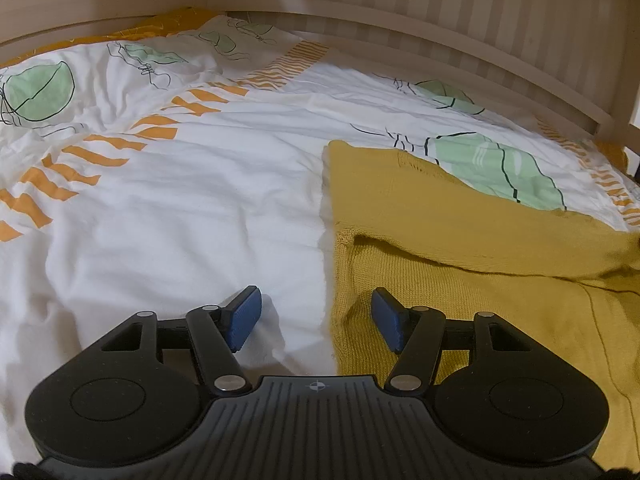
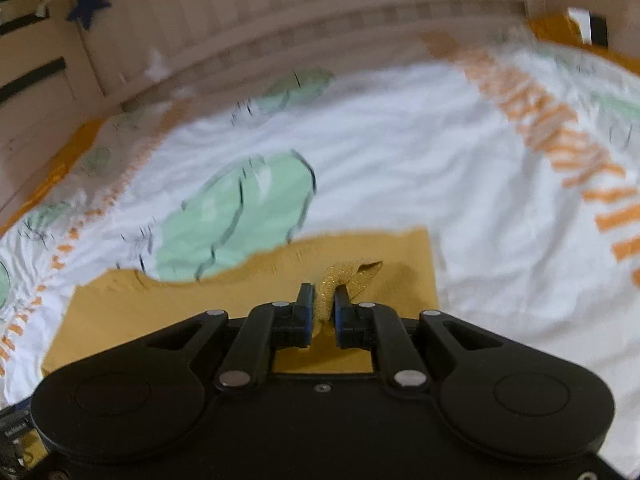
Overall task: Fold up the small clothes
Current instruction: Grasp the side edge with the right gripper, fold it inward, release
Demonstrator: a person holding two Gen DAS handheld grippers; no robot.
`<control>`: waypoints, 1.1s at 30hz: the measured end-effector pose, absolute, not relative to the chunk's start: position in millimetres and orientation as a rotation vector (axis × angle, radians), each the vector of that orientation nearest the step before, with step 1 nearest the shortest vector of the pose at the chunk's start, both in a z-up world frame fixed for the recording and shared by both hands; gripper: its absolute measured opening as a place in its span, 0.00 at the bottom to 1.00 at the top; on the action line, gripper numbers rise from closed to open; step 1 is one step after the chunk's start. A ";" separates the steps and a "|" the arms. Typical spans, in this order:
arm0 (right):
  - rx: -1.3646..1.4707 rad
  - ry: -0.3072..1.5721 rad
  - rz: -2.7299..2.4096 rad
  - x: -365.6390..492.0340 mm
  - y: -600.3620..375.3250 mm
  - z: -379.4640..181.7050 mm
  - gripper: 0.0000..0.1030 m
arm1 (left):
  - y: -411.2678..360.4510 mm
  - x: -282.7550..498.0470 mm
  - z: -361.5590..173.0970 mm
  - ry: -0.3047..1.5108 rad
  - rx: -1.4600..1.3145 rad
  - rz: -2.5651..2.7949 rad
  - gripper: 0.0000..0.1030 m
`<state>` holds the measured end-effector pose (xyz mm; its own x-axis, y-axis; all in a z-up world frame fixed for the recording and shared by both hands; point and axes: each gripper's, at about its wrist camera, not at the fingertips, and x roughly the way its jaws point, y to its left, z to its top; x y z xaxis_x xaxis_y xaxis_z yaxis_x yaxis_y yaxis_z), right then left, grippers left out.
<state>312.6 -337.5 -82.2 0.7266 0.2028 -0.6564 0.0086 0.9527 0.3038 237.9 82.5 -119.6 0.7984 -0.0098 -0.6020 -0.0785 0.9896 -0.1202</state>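
Right hand-held gripper (image 2: pixel 323 304) angled down, apparently pinching mustard sweater (image 2: pixel 248 300) fold.

A home bedroom: a bed (image 1: pixel 240 208) under a white duvet cover printed with green leaves and orange stripes, enclosed by a pale wooden slatted frame (image 1: pixel 460 20) with a blue star decoration (image 2: pixel 89 3).

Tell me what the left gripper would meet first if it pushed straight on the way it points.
Probably the left edge of the yellow knit garment. The left gripper points down at the bed with open, empty jaws straddling that edge, over the white duvet cover. Which it touches first is hard to judge.
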 end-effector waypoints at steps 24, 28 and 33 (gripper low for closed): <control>0.474 0.783 0.092 174.7 -362.6 -68.9 0.96 | 75.0 235.2 -105.1 0.808 -0.032 -0.060 0.68; 0.519 0.766 0.088 135.4 -369.2 -60.4 0.96 | 84.1 216.3 -95.0 0.883 -0.073 -0.115 0.67; 0.566 0.738 0.094 90.5 -371.2 -50.7 0.96 | 104.1 173.3 -69.2 0.884 -0.205 -0.144 0.61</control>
